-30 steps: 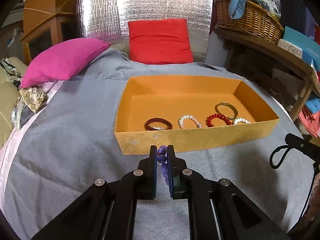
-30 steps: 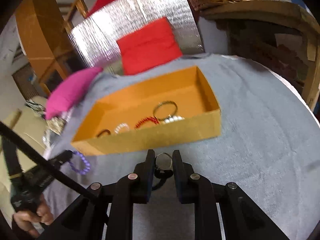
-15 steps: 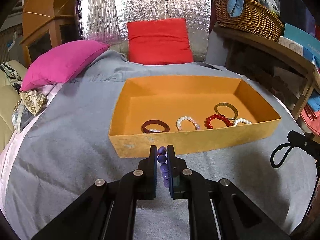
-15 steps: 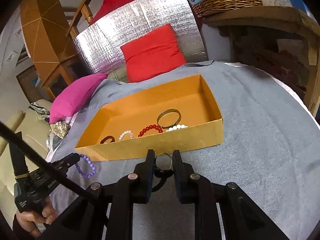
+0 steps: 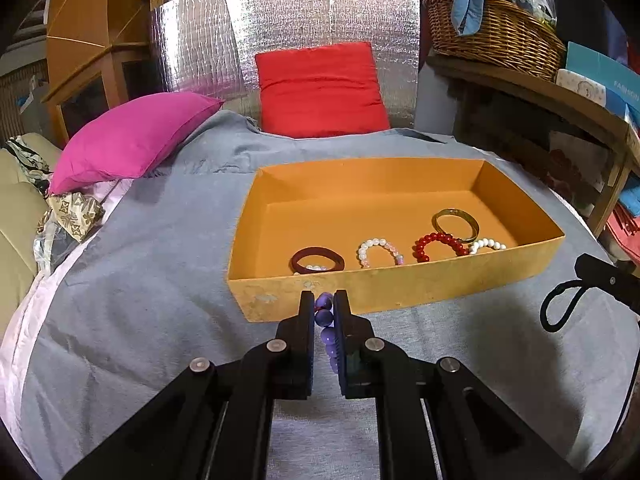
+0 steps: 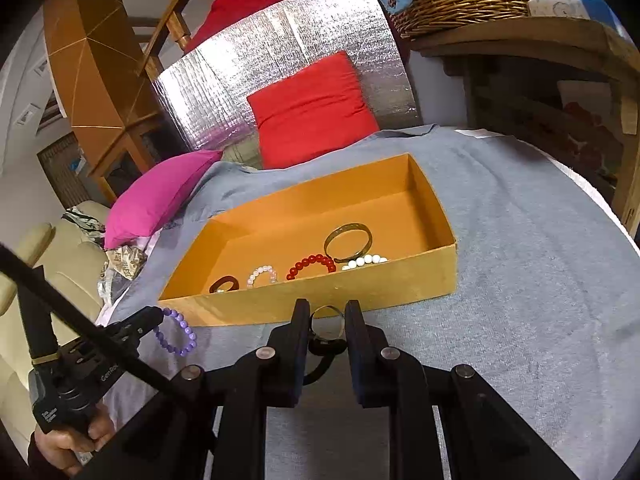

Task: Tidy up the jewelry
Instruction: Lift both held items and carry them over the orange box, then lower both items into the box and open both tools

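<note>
An orange box (image 5: 400,288) (image 6: 320,300) lies on a grey blanket. It holds a dark red bangle (image 5: 317,260), a pearl bracelet (image 5: 379,251), a red bead bracelet (image 5: 438,245), a gold bangle (image 5: 456,219) and a white bead bracelet (image 5: 486,245). My left gripper (image 5: 323,312) is shut on a purple bead bracelet (image 5: 325,320) (image 6: 176,332), just in front of the box's near wall. My right gripper (image 6: 326,316) is shut on a black hair tie with a metal ring (image 6: 326,328), also before the near wall. That hair tie hangs at the right of the left wrist view (image 5: 560,312).
A pink pillow (image 5: 128,140) and a red pillow (image 5: 320,88) lie behind the box, against a silver foil panel (image 5: 288,28). A wooden shelf with a wicker basket (image 5: 496,36) stands at the right. A beige sofa (image 6: 52,256) is at the left.
Both grippers have shifted a little while keeping their hold. In the right wrist view the box has levelled out and the left gripper with the purple bracelet has come nearer the box.
</note>
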The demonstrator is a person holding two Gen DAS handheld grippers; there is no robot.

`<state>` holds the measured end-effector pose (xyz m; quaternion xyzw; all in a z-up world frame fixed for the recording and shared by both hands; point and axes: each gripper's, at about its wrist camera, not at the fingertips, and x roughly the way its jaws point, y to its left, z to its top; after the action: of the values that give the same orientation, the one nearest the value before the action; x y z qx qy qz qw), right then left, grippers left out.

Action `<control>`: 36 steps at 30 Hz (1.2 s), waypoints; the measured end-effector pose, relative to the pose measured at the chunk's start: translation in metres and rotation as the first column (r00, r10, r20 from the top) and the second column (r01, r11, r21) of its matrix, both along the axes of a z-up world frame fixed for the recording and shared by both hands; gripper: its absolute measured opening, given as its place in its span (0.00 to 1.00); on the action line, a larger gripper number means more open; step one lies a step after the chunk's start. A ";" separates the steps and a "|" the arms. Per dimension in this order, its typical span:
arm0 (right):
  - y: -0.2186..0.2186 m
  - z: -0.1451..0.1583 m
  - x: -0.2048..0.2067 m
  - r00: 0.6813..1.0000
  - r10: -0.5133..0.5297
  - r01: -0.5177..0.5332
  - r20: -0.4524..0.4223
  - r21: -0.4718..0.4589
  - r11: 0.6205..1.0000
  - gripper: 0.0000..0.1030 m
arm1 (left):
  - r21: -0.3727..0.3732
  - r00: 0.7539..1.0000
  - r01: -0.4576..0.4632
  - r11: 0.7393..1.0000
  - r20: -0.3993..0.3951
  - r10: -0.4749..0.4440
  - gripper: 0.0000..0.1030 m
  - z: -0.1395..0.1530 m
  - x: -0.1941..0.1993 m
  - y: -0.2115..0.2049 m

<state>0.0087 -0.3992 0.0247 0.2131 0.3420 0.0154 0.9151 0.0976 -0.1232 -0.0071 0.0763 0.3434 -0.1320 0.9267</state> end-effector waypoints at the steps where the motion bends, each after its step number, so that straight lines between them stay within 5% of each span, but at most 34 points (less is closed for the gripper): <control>1: 0.000 0.000 0.000 1.000 0.000 0.000 -0.001 0.003 1.000 0.19 | 0.000 1.000 0.000 1.000 0.000 0.000 0.09 0.000 0.000 0.000; 36: -0.009 0.030 0.037 0.996 -0.026 0.023 0.084 0.042 0.999 0.19 | 0.019 0.997 0.054 0.998 0.049 -0.055 0.09 0.037 0.015 -0.032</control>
<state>0.0458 -0.4082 0.0544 0.2349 0.2999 0.0201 0.9244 0.1130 -0.1556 0.0301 0.0968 0.3192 -0.1522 0.9303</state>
